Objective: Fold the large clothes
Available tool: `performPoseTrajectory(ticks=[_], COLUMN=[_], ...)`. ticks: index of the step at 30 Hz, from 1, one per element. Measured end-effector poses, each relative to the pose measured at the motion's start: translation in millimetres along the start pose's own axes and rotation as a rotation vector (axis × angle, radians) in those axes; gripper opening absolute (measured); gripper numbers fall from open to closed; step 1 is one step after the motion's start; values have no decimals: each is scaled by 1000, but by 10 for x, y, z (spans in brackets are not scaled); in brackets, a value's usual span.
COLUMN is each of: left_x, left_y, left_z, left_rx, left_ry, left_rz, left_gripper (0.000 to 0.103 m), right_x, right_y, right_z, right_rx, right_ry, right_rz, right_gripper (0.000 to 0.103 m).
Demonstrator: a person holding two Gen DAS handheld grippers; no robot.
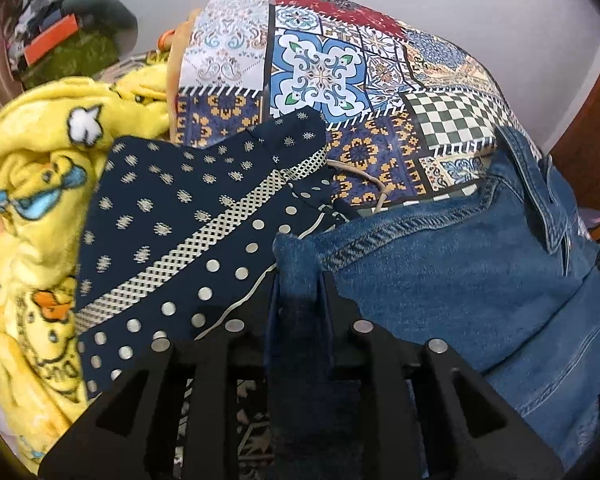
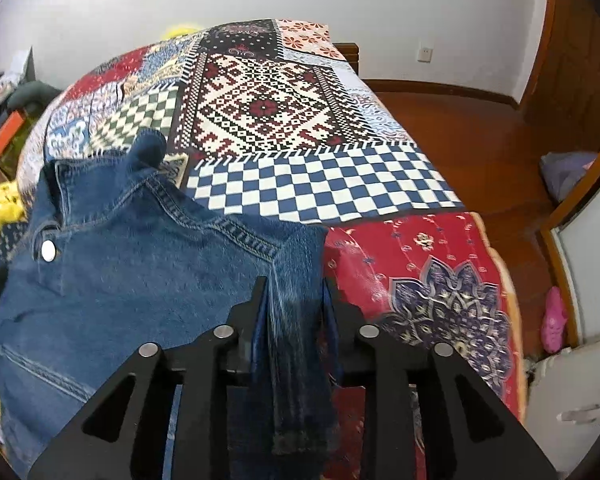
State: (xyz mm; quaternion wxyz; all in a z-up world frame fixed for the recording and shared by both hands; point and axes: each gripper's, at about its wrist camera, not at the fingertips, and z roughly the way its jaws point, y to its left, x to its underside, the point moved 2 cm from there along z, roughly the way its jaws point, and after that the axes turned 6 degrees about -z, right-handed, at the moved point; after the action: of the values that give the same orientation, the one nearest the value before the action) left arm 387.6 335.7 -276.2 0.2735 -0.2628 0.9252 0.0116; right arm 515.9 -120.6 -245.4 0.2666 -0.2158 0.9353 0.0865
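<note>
A blue denim jacket [image 1: 460, 280] lies on the patchwork bed cover [image 1: 340, 80]. My left gripper [image 1: 298, 280] is shut on its left shoulder corner, with denim hanging between the fingers. In the right wrist view the denim jacket [image 2: 132, 264] spreads to the left, collar and a metal button [image 2: 48, 250] showing. My right gripper [image 2: 294, 284] is shut on its right shoulder, and the sleeve hangs down between the fingers. The lower part of the jacket is hidden below both grippers.
A dark navy patterned garment [image 1: 172, 224] and a yellow cartoon blanket [image 1: 32, 200] lie left of the jacket. The bed cover [image 2: 284, 120] stretches ahead. Wooden floor [image 2: 480, 152], a pink slipper [image 2: 554, 320] and a white cabinet [image 2: 580, 380] lie on the right.
</note>
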Motion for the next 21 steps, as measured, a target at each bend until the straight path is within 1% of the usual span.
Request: performPoseTrajectory(ticks=[2,3,7,8,9,11,12,14,16,18,19,20,21], left_x=[15,24,56,80,102,179,211,316,432,564,665,740,829], left_y=[-37,-49,-113,-140,-170,-238,-261,-318,-369,-411,-436,-446,-468], left_z=[-124,-194,-537,-672,-783,-1093,-1207,-1520,-1790,-2011,-2129,-2203,-2269], left_rx=[-20,-27,10,18,24,44,52,74,87,97,99,97,91], left_ry=[-7,-10,-30,-43,-54,-94,-111,-157,-193,-220,-227,-227,-225], left_rz=[40,50,65,76,88,113,119,141,166,195,215,225,231], left_gripper=[20,20,22,25,28,43,46,61,69,73,78,85,87], right_x=[0,6,60,81,104,152,187,262,353,452,500,552,608], right_y=[17,33,103,128,160,231,265,331,399,463,489,516,542], right_z=[-91,-165,-494,-596,-708,-913,-1028,-1240,-1473,-1669,-1746,-1815,-1881], right_rx=[33,48,86,91,96,103,103,101,87,73,64,54,45], right_ry=[11,10,-17,-28,-41,-64,-75,-100,-141,-176,-187,-196,-203], right_rz=[-22,-36,-87,-99,-114,-147,-163,-184,-195,-203,-207,-209,-208], right_gripper=[39,41,61,66,67,69,69,76,81,81,81,82,82])
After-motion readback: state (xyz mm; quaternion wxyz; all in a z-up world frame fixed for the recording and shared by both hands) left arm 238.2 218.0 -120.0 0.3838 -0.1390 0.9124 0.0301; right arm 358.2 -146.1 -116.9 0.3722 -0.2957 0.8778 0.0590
